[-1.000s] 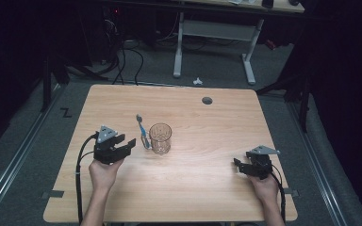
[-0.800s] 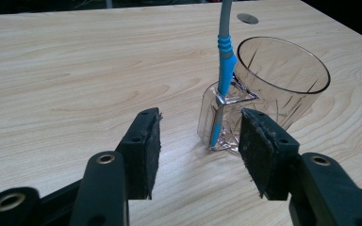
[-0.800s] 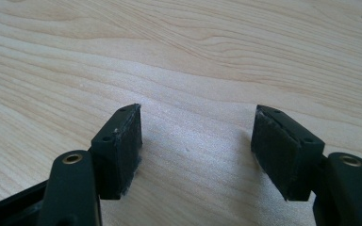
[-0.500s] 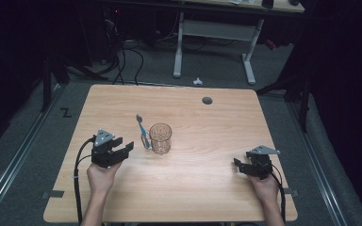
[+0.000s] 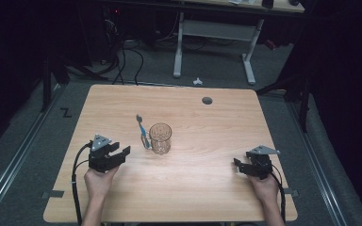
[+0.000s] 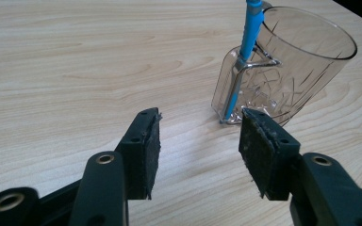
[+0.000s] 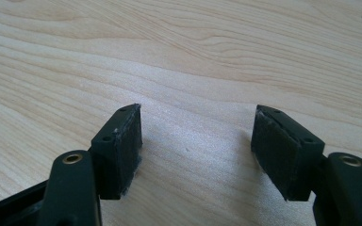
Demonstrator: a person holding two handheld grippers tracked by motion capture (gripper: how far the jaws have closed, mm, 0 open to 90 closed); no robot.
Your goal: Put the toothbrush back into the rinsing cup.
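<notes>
While both hands rest at the near edge of the wooden table (image 5: pixel 207 188), a clear faceted glass tumbler (image 5: pixel 160 138) stands upright near the table's middle, a little to the left. Just beside it on its left lies a blue-handled toothbrush (image 5: pixel 143 130), head pointing toward the far side, handle end close against the foot of the glass; in the left gripper view the blue handle (image 6: pixel 245 56) runs along the glass wall (image 6: pixel 292 70), though whether it touches is hard to tell.

The left gripper (image 5: pixel 118 155) sits at the near left, its jaws spread wide with nothing between them, pointing right toward the tumbler and well short of it. In its own view the two black pads (image 6: pixel 148 150) frame bare wood, with the glass just past the right one.

The right gripper (image 5: pixel 239 165) is at the near right, well apart from the glass, jaws likewise spread and empty; its pads (image 7: pixel 122 146) stand over plain table grain. A dark round grommet (image 5: pixel 207 100) marks the far side of the tabletop.
</notes>
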